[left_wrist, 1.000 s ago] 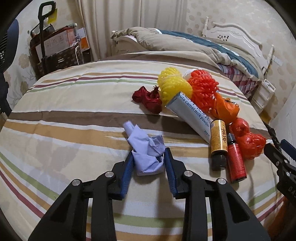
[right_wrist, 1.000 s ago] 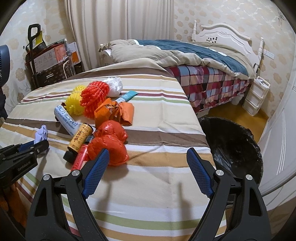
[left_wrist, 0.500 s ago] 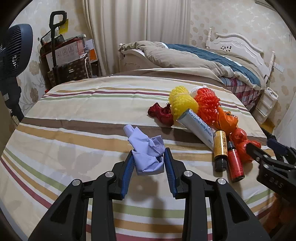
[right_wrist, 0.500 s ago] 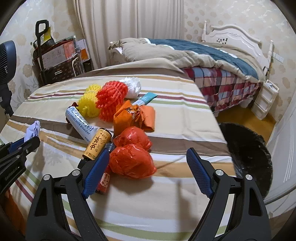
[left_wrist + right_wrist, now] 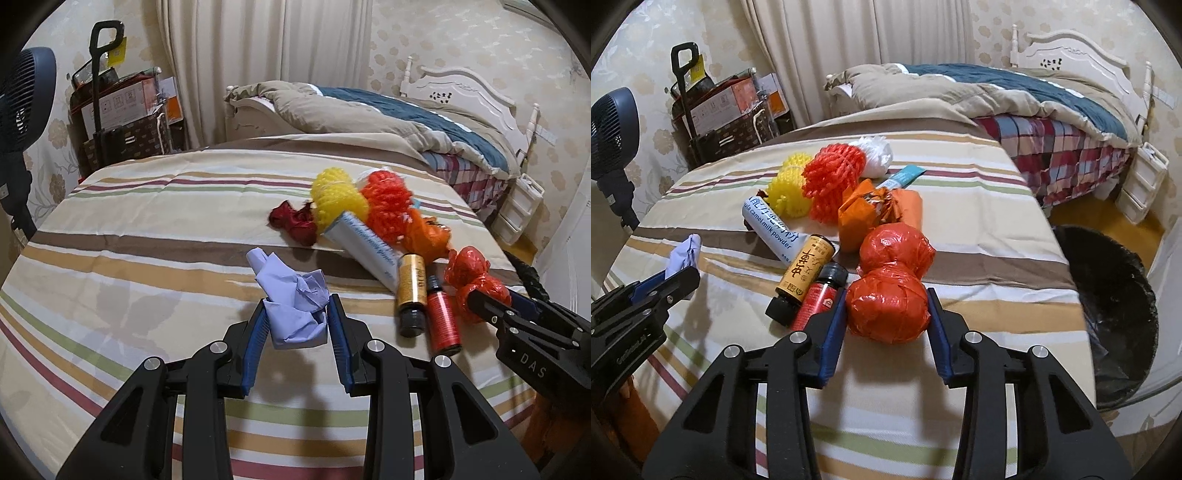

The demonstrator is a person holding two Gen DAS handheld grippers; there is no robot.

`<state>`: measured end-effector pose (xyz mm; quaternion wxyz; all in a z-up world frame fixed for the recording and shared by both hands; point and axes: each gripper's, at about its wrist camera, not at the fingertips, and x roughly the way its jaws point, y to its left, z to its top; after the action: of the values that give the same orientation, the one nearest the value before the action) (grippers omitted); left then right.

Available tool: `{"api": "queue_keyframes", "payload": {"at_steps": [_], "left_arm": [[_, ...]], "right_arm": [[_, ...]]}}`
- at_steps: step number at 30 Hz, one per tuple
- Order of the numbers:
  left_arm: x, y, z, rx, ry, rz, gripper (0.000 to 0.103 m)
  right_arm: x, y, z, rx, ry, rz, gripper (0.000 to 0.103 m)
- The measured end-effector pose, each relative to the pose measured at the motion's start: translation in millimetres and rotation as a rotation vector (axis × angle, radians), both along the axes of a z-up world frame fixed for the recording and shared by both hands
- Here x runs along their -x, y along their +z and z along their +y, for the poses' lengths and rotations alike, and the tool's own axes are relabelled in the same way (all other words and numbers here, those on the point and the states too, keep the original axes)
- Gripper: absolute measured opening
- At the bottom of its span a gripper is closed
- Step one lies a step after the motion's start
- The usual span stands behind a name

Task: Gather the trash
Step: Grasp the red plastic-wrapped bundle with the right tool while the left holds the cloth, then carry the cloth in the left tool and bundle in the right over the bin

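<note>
Two red plastic bundles (image 5: 892,280) joined, long axis running away from right gripper (image 5: 888,314)

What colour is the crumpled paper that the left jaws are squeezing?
The crumpled paper is pale lilac-blue. It shows best in the left wrist view.

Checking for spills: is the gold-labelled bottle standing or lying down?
Lying down: the gold-labelled bottle rests on its side on the striped cloth, black cap toward the camera.

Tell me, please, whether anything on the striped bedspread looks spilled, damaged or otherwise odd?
Nothing looks spilled or broken. The oddity is the litter itself: two capped bottles lying on their sides, a tipped camel milk powder tube, and crumpled wrappers heaped mid-bedspread beside the black-lined bin.
</note>
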<state>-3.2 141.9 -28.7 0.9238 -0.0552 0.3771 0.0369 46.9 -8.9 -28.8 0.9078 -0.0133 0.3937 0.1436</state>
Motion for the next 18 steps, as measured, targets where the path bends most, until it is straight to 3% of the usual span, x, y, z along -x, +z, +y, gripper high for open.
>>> {"api": "queue_keyframes", "payload": {"at_steps": [11, 18], "left_arm": [[-5, 18, -58, 0.021, -0.126, -0.061, 0.035], [-21, 30, -120, 0.029, -0.253, -0.109, 0.035]], "right_arm": [[14, 22, -74, -0.009, -0.155, -0.083, 0.040], [5, 24, -138, 0.022, -0.296, -0.112, 0.040]]}}
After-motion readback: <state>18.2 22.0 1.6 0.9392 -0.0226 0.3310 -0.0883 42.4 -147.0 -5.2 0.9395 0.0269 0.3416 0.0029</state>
